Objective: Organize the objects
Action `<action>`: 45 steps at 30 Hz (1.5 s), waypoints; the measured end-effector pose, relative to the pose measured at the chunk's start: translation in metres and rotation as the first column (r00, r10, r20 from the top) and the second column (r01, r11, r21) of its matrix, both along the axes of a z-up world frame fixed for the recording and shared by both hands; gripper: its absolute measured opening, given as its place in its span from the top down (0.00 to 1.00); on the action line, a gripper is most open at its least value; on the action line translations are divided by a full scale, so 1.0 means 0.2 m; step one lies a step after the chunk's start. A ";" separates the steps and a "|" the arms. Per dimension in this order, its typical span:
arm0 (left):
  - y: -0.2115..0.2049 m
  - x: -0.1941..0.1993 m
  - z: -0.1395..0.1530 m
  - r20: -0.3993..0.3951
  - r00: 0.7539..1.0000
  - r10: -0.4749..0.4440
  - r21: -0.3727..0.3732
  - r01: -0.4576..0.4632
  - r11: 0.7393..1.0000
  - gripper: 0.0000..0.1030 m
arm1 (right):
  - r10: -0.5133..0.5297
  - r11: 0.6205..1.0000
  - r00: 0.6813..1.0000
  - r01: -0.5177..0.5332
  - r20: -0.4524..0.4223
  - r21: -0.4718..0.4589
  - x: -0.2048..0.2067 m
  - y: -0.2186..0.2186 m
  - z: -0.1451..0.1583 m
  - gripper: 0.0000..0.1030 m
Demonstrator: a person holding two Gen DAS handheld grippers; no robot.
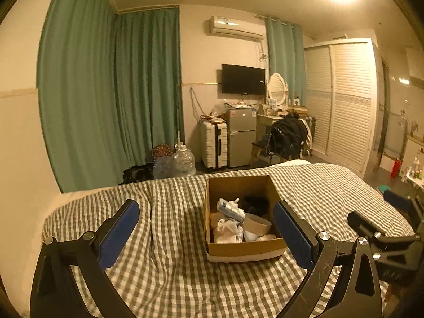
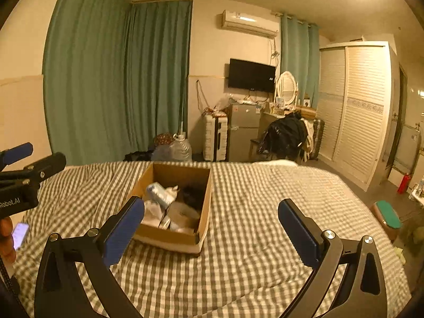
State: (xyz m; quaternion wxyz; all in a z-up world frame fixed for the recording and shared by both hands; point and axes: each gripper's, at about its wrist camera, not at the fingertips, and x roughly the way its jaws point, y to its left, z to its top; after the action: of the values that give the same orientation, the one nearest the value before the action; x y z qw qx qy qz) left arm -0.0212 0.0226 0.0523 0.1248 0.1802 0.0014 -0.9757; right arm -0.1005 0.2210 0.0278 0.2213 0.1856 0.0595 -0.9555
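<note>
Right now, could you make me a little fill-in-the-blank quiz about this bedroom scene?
1. The cardboard box sits on a checked ____.
2. Both the left gripper and the right gripper have jaws that are ____.
3. The curtains are ____ in colour.
4. The television hangs on the ____.

Missing words: bed; open; green; wall.
</note>
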 end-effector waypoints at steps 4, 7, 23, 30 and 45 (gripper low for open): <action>0.00 -0.01 -0.13 0.012 1.000 0.022 0.000 -0.022 1.000 0.00 | 0.005 1.000 1.000 -0.006 0.025 0.013 -0.02 -0.03 -0.14 0.02; -0.01 -0.01 -0.21 0.025 0.999 0.037 0.010 -0.037 0.999 0.00 | 0.006 1.000 1.000 -0.006 0.022 0.023 -0.01 -0.05 -0.22 0.02; 0.00 -0.03 -0.36 0.081 0.994 0.074 0.006 -0.074 0.997 0.00 | -0.020 1.000 0.998 0.020 0.056 -0.013 -0.03 -0.01 -0.33 0.02; 0.01 -0.02 -0.36 0.089 0.993 0.079 0.001 -0.079 0.997 0.00 | -0.010 1.000 0.998 0.010 0.055 -0.006 -0.01 -0.02 -0.33 0.02; 0.01 -0.01 -0.39 0.097 0.992 0.078 -0.019 -0.076 0.997 0.00 | -0.001 1.000 0.998 0.001 0.065 -0.003 -0.01 -0.04 -0.34 0.02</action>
State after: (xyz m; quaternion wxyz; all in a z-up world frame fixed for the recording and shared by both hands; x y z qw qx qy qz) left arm -0.0241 0.0251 -0.0252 0.1638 0.2264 -0.0054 -0.9602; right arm -0.1032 0.2127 -0.0403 0.2230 0.2160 0.0507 -0.9492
